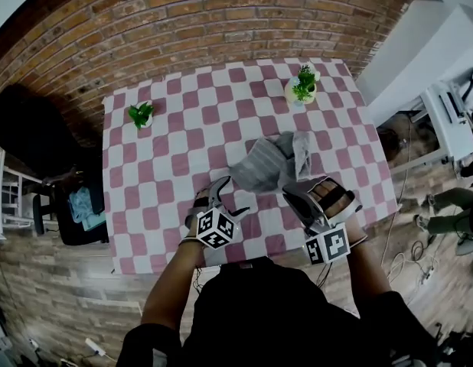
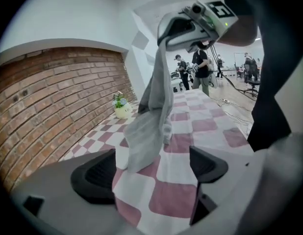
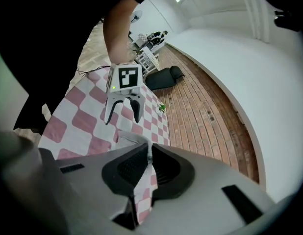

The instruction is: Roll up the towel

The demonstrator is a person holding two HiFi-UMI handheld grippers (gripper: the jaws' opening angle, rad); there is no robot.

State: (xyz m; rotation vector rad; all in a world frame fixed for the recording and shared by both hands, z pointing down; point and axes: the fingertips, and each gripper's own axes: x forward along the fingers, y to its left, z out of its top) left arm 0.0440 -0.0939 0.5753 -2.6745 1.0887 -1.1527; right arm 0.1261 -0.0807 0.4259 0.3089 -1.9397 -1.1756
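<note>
Grey towel [image 1: 275,163] sits right of centre on the worktop [image 1: 183,144], which is covered by a pink-and-white checked cloth [image 1: 145,228]. One end of the towel is raised and the rest is slumped in loose folds on the cloth. In the left gripper view the towel [image 2: 151,116] hangs as a narrow drape, its long axis close to upright. Its top end is caught high up and its wider bottom end fans out onto the checks. Right tool [image 1: 291,193] has its jaws pressed together on the towel's upper edge. In its own view only a thin sliver of fabric shows between the pads, at the right tool [image 3: 149,163], and a grey fold of towel [image 3: 131,136] shows just beyond them. From the left side the right tool [image 2: 164,38] shows at the top of the drape. Left tool [image 1: 230,196] has its jaws spread wide with nothing between the pads. It is low over the cloth at the near-left side of the towel, pointing toward its lower end without touching it. Its own view, at the left tool [image 2: 151,168], shows bare checks between the jaws, with the towel's hem just ahead. Seen from the right gripper view, the left tool [image 3: 123,119] is likewise spread. A potted plant [image 1: 303,86] stands beyond the towel and a small plant [image 1: 141,115] sits at the far left, both well apart from it. A brick wall [image 1: 183,21] runs behind.
</note>
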